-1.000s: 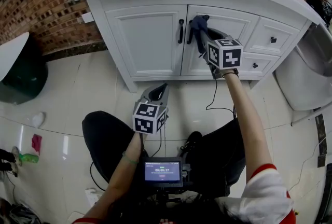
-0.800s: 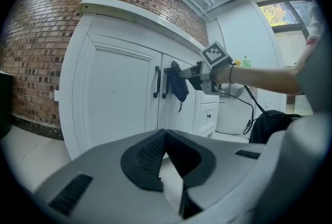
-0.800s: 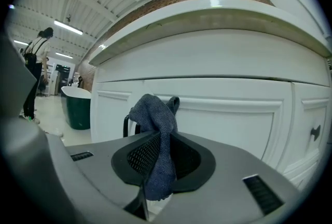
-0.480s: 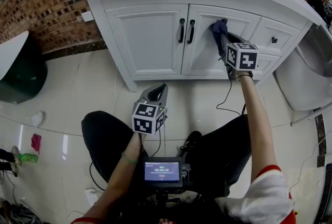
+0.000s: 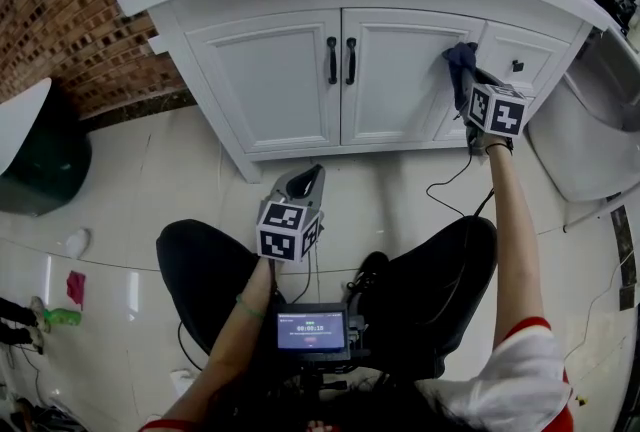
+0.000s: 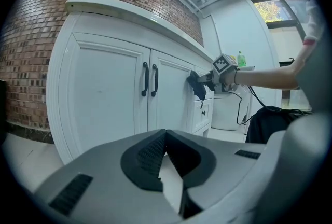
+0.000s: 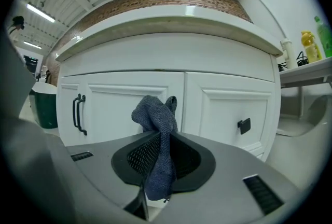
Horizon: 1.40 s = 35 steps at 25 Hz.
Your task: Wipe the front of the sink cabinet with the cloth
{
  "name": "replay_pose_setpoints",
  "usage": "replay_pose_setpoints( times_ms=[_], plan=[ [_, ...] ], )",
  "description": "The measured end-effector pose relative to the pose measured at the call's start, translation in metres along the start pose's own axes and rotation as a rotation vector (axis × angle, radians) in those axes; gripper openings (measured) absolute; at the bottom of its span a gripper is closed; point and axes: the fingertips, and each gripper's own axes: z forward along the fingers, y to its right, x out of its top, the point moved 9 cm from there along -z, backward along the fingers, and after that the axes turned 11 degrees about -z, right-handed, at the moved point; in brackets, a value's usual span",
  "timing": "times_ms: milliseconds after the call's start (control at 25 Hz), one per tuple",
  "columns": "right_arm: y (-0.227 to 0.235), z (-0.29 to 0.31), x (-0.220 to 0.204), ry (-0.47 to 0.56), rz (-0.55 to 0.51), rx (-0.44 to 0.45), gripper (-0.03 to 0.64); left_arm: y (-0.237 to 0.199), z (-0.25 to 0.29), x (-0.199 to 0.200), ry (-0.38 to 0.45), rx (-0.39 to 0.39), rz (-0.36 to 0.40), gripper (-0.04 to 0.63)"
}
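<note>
The cloth [image 5: 459, 58] is a dark blue bunch pinched in my right gripper [image 5: 468, 80]. In the head view it is pressed high on the front of the sink cabinet [image 5: 270, 80], about where the right door meets the column of drawers. It sits well right of the 2 black door handles [image 5: 341, 60] and just left of the small drawer knob [image 5: 517, 66]. My left gripper [image 5: 300, 182] hangs low over the floor, well away from the cabinet. A cable [image 5: 455, 185] trails down from my right gripper.

In the left gripper view, my left jaws meet with nothing between them. It is idle, so it cannot catch the cloth if it drops.

In the right gripper view, my jaws are clamped on a narrow fold of the cloth, and the rest stands up in front of them as a loose twist. I see 3 risks from here:
- Only that thin fold is gripped, so drag against the paint could pull it free.
- The wad is small, so if I press too hard my hard jaw tips could reach the panel and scuff it.
- Sweeping further right could snag the twist on the knob.
</note>
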Motion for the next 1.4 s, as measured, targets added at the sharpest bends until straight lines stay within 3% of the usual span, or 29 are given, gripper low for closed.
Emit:
replay_pose_setpoints(
  times_ms=[160,320,520,880,1120,1400],
  plan=[
    [0.011,-0.007,-0.009,-0.024,0.011,-0.023,0.064,0.008,0.004,0.001,-0.003,-0.016,0.009,0.02],
    [-0.007,-0.009,-0.001,0.0,-0.01,0.026,0.064,0.013,0.006,-0.001,-0.006,-0.026,0.009,0.02],
    [-0.066,0.003,0.012,0.035,-0.053,0.155,0.064,0.012,0.006,-0.003,-0.009,-0.029,0.0,0.02],
    [-0.176,0.035,0.011,0.011,-0.093,0.337,0.064,-0.013,-0.007,-0.003,0.006,-0.004,-0.026,0.02],
    [-0.185,0.046,0.003,-0.015,-0.083,0.331,0.064,-0.028,-0.012,-0.007,0.006,0.014,-0.046,0.02],
    [-0.135,0.04,-0.007,-0.05,-0.109,0.246,0.064,-0.027,-0.009,-0.01,-0.006,0.013,-0.047,0.02]
  ],
)
